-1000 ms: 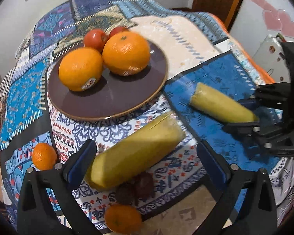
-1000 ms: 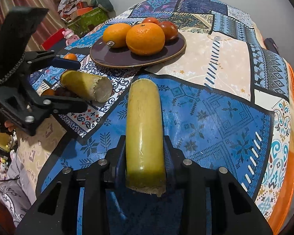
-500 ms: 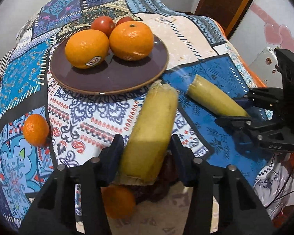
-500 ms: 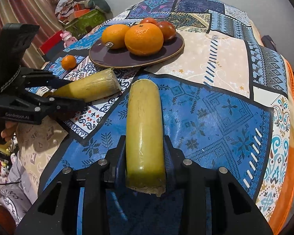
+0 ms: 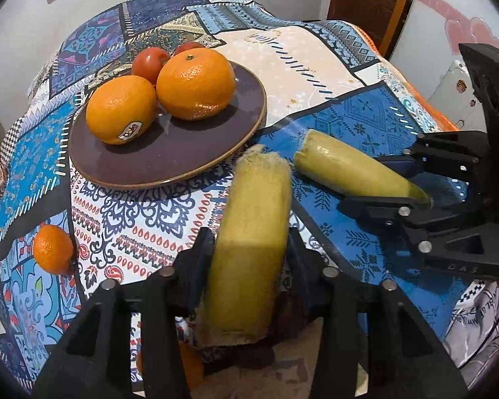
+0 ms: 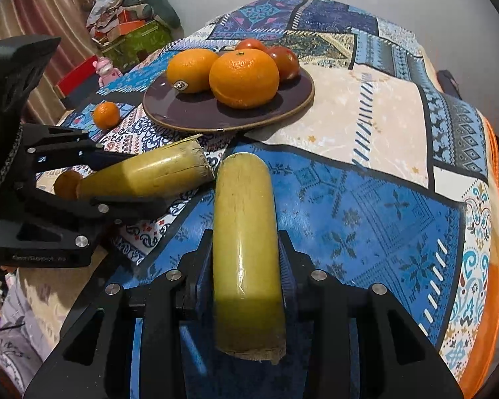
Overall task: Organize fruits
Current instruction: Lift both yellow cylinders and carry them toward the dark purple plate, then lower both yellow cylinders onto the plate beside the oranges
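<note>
My left gripper [image 5: 251, 249] is shut on a thick yellow-green sugarcane piece [image 5: 252, 242] and holds it above the cloth, pointing at the brown plate [image 5: 169, 163]. My right gripper [image 6: 246, 256] is shut on a second sugarcane piece [image 6: 244, 242], also lifted. In the left wrist view the right gripper [image 5: 396, 186] and its piece [image 5: 352, 173] are to the right. In the right wrist view the left gripper [image 6: 93, 179] and its piece [image 6: 149, 174] are to the left. The two cane ends nearly meet near the plate's front edge.
The plate [image 6: 196, 113] holds two oranges [image 5: 119, 113] [image 5: 196, 83] and two tomatoes [image 5: 149, 63]. A small mandarin [image 5: 53, 249] lies on the patterned tablecloth at left. Another mandarin [image 5: 189, 365] and dark fruit lie under my left gripper. Boxes and clutter [image 6: 129, 33] stand beyond the table.
My left gripper closed on its sugarcane piece, lifted it and turned it toward the plate. The right gripper with its piece has come closer to the plate and to the left one.
</note>
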Motion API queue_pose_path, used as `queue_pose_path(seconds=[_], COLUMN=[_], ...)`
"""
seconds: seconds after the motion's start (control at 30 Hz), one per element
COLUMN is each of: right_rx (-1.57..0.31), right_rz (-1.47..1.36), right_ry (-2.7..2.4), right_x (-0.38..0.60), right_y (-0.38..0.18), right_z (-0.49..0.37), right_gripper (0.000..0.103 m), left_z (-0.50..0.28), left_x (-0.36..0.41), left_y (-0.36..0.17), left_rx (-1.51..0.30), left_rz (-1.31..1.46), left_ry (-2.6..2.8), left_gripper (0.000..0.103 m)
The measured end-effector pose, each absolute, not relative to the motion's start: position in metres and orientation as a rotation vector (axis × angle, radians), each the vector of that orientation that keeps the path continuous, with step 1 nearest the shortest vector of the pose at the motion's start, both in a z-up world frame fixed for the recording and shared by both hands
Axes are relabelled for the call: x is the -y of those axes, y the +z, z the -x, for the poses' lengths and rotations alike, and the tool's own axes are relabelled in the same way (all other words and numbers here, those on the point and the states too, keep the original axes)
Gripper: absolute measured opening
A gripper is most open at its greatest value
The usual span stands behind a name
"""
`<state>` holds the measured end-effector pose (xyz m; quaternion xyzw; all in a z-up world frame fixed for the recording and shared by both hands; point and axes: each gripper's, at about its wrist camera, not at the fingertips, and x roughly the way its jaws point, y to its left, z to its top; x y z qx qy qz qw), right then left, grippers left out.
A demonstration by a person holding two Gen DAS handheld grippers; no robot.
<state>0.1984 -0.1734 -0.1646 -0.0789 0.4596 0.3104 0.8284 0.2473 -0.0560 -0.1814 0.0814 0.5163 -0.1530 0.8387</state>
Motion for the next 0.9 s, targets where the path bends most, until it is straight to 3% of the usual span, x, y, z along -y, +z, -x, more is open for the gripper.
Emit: queue_pose_path(seconds=[0.9], right_rx=[-0.888], right_rz=[0.093], right_ry=[0.684], right_x=[0.158], right_y=[-0.126], right_z=[-0.206], right_gripper=[0.033], left_z=[-0.224], left_x=[0.014], left_y=[-0.127], left_rx=[-0.907], left_rz=[-0.072], left_ry=[-0.18], left_gripper=[0.038])
